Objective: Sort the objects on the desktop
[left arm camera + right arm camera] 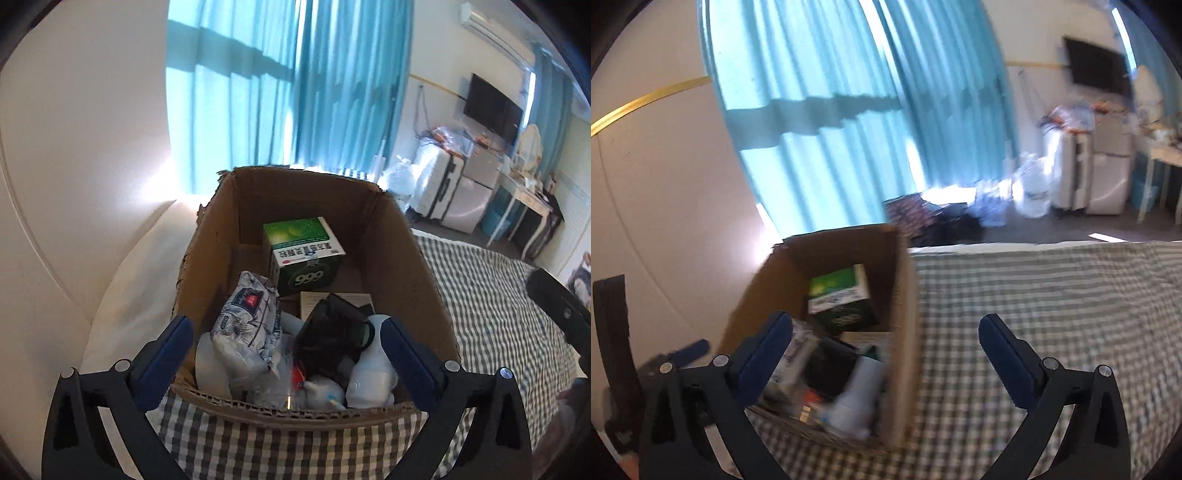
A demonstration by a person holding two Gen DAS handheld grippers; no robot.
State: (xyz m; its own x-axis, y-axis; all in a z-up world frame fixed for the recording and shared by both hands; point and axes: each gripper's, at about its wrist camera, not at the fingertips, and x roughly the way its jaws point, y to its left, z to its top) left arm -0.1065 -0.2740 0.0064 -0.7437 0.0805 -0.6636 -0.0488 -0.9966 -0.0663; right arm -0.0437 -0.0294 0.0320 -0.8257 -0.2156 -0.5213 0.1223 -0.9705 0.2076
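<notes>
Left gripper [286,354]: fingers spread wide, empty, poised above near end of cardboard box [399,236]. Right gripper [884,350]: likewise spread, empty, straddling box's right wall. Box sits on checked bedcover [491,295]. Contents, near to far: white bottle [371,373], floral tissue pack [247,325], black pouch [328,332], green carton [304,254]. Beyond: teal curtains [288,85].

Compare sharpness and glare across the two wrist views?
Left wrist view: sharp; print on the green-and-white carton in the brown cardboard box is legible, and backlit teal curtains throw glare onto the wall. Right wrist view: motion-blurred; the box contents smear and the checked bedcover streaks. Both show fisheye bending.
</notes>
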